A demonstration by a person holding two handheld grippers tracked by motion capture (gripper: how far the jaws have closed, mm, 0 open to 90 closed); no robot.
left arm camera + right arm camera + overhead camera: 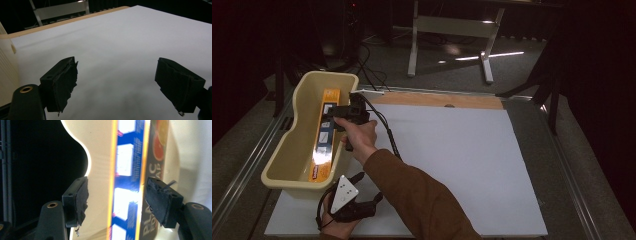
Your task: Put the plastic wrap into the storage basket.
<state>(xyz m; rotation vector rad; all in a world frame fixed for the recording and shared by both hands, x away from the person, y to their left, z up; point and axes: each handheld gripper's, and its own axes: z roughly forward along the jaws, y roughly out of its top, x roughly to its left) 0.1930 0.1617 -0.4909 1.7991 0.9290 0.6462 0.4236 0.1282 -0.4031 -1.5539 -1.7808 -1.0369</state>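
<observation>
Over at the bench's far-left corner, the long orange box (324, 135) lies lengthwise in the cream tub (287, 150), running near to far. Right gripper (332, 117) hovers right above it, jaws wide, straddling its width, gripping nothing. Tub walls crowd both sides. Left gripper (362, 205) idles open near the front edge, with plenty of bare sheet (120, 50) ahead.

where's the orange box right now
In the high view the orange box lies lengthwise inside the cream tub at the table's left, under the right hand-held gripper.
</observation>
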